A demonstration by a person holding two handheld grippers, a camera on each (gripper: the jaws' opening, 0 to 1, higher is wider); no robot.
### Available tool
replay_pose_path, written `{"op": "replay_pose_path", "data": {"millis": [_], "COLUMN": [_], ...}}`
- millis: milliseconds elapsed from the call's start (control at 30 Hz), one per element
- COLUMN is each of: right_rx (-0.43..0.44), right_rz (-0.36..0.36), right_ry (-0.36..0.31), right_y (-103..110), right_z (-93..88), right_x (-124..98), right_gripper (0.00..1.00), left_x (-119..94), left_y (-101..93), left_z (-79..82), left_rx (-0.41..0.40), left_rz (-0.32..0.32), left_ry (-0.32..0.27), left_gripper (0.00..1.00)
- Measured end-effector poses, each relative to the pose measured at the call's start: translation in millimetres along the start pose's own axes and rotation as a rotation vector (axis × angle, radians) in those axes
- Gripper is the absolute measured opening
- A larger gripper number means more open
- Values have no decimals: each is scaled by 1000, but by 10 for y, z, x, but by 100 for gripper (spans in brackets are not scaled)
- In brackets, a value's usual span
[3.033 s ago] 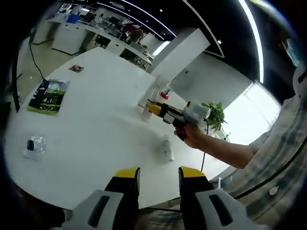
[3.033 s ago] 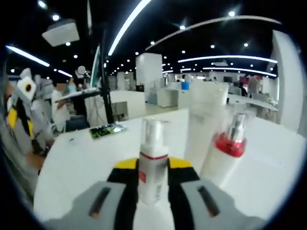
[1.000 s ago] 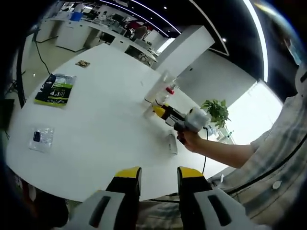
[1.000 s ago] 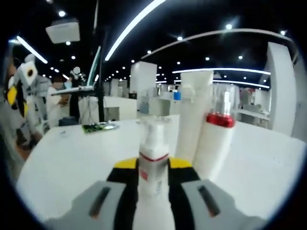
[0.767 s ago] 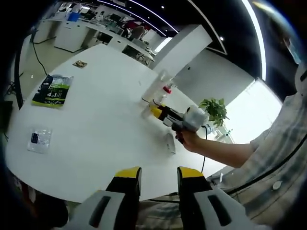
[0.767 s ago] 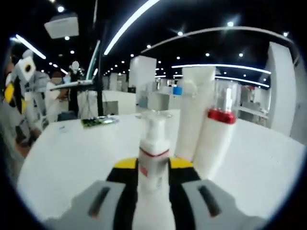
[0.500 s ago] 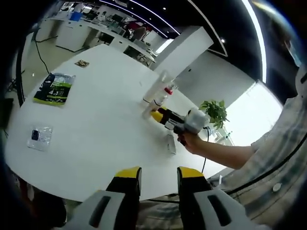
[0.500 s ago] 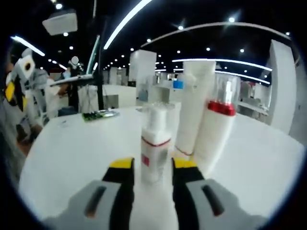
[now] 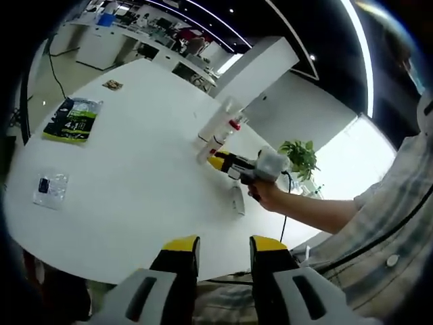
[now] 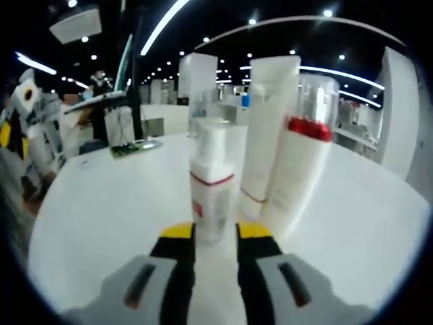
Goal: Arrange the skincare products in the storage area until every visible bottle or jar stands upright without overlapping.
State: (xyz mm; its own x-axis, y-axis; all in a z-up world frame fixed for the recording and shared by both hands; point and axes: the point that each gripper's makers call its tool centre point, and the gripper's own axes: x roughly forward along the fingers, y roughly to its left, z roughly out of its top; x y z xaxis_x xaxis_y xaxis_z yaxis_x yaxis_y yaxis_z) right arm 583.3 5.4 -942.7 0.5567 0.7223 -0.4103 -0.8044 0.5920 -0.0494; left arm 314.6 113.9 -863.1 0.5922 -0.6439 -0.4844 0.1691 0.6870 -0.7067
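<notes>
In the right gripper view, a white pump bottle [image 10: 211,183] with a red stripe stands upright on the white table [image 10: 101,210]. My right gripper [image 10: 215,231] is shut on its base, at the very tips. Close beside it on the right stand a tall white tube [image 10: 267,128] and a red-collared spray bottle [image 10: 301,169]. In the left gripper view, the right gripper [image 9: 215,161] reaches this upright group [image 9: 218,130], and a small white bottle [image 9: 237,202] lies on its side near the holding hand [image 9: 267,193]. My left gripper [image 9: 223,247] hangs open off the table edge, far from everything.
A green-black packet [image 9: 70,118] and a small clear bag [image 9: 49,188] lie on the table's [image 9: 135,176] left part, with a small dark item [image 9: 111,84] farther back. A potted plant [image 9: 301,157] stands beyond the far edge. The packet [image 10: 135,147] also lies behind the bottles.
The right jaws gripped the pump bottle, spread apart half a second ago, and now stand narrow again at its base. The bottle stands closer to the tube. The left gripper barely moved.
</notes>
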Motion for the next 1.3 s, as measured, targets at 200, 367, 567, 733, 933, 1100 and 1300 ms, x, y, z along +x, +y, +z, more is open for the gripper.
{"op": "replay_pose_path", "data": {"millis": [200, 367, 567, 733, 933, 1100, 1300], "right_rx": [35, 184, 280, 345, 381, 409, 464], "right_rz": [-8, -52, -84, -100, -130, -142, -132], "right_ry": [2, 6, 4, 4, 2, 2, -24], "right_y": [-42, -127, -169, -174, -219, -234, -219], "right_z": [14, 42, 70, 87, 82, 71, 86], "right_x": [31, 75, 115, 137, 156, 152, 108], "right_gripper": [19, 19, 20, 20, 20, 19, 22], "left_x": [-28, -42, -41, -44, -81, -101, -57], "left_y": [18, 34, 44, 45, 65, 77, 53], "left_z": [18, -13, -13, -4, -7, 3, 14], "left_rx": [-8, -16, -24, -24, -27, -31, -20], "left_rz": [7, 13, 16, 16, 24, 28, 20], "left_ry": [-8, -5, -8, -10, -12, -16, -4], "left_gripper": [30, 30, 30, 30, 30, 30, 30]}}
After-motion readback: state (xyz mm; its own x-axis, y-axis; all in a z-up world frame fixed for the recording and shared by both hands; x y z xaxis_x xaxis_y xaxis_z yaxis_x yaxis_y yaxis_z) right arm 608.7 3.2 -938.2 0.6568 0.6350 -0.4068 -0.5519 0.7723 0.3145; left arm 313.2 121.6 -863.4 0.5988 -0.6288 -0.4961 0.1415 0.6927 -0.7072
